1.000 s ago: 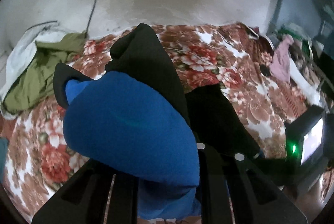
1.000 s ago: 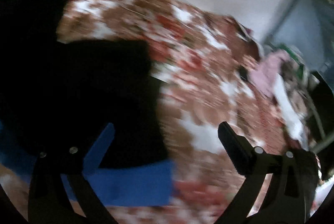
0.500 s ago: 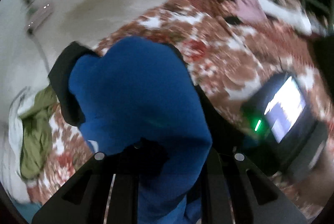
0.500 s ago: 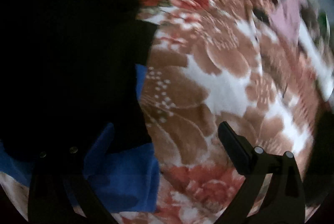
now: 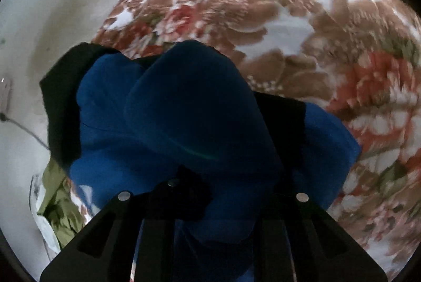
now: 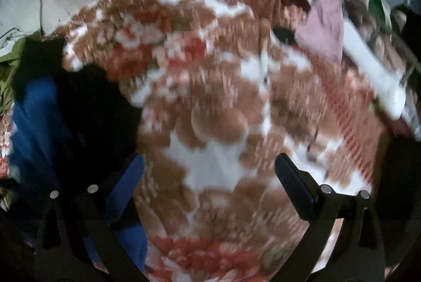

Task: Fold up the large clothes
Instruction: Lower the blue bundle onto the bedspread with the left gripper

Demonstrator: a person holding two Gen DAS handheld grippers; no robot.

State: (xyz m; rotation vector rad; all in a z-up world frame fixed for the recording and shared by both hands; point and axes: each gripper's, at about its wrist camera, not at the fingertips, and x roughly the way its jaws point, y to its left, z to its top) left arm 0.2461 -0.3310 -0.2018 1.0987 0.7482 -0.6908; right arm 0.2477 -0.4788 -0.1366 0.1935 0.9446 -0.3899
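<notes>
Left claw [image 5: 210, 192] clamped on the blue-and-black garment [image 5: 189, 119]; fabric bunches up over both fingers and hides the tips, a black fold pinched at the left finger. Garment mounds up in front of the left wrist camera, blue on top, black edging at left and right, part of it draped down onto the floral bedspread [image 5: 302, 26]. Right claw [image 6: 210, 176] wide apart, nothing between the fingers, only bedspread under the gap. Right finger [image 6: 297, 187] bare black; left finger sits against blue and black cloth at the left edge of the right wrist view, contact unclear. Right wrist view motion-blurred. Olive green clothing [image 5: 58, 197] with something white lies at the bed's far-left edge by the wall [image 5: 65, 5]. Pink garment [image 6: 326, 24] and a white strip of cloth [image 6: 373, 71] lie at the bed's right side, well apart from the blue garment.
</notes>
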